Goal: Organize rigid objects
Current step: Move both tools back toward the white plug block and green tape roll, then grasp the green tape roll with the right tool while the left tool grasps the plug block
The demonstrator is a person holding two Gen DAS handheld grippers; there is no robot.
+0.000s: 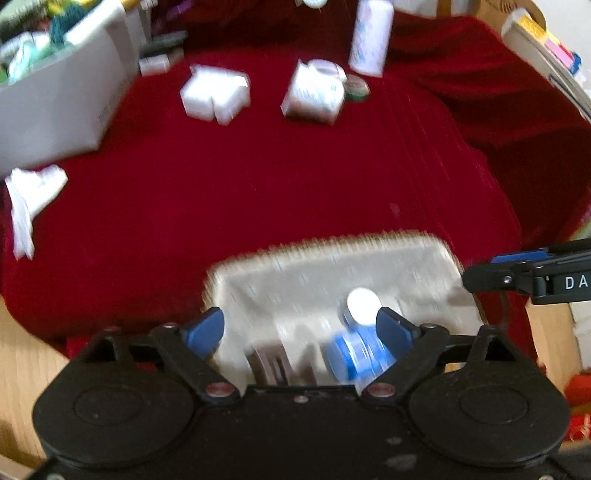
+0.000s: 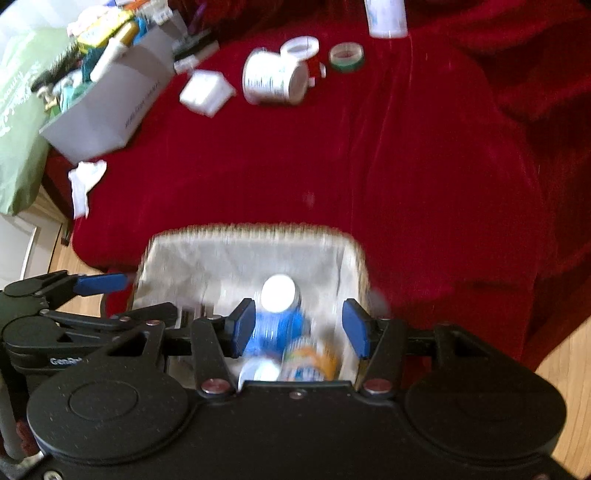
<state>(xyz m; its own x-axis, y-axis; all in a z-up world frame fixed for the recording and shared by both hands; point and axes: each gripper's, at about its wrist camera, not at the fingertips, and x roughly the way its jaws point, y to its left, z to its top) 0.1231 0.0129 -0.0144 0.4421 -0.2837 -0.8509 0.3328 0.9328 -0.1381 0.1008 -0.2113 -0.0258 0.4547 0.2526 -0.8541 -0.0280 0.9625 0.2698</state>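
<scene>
A lined wicker basket [image 1: 424, 254] [image 2: 236, 251] sits at the near edge of a red cloth. It holds a blue bottle with a white cap [image 1: 360, 350] [image 2: 275, 325], an orange-labelled container [image 2: 314, 362] and a dark comb-like item [image 1: 273, 363]. My left gripper [image 1: 304, 330] is open and empty over the basket. My right gripper [image 2: 299, 328] is open over the same basket, above the blue bottle. On the far cloth lie a white jar on its side [image 2: 271, 77] [image 1: 314, 94], a white block [image 1: 216, 94] [image 2: 207, 90], tape rolls [image 2: 345, 55] and a tall white bottle [image 1: 371, 35] [image 2: 386, 16].
A white box [image 2: 110, 103] [image 1: 55, 103] full of mixed items stands at the far left, with a green bag [image 2: 18, 122] beside it. Crumpled white paper [image 1: 29, 195] [image 2: 85, 181] lies at the cloth's left edge. Wooden floor [image 2: 569, 362] shows beyond the cloth.
</scene>
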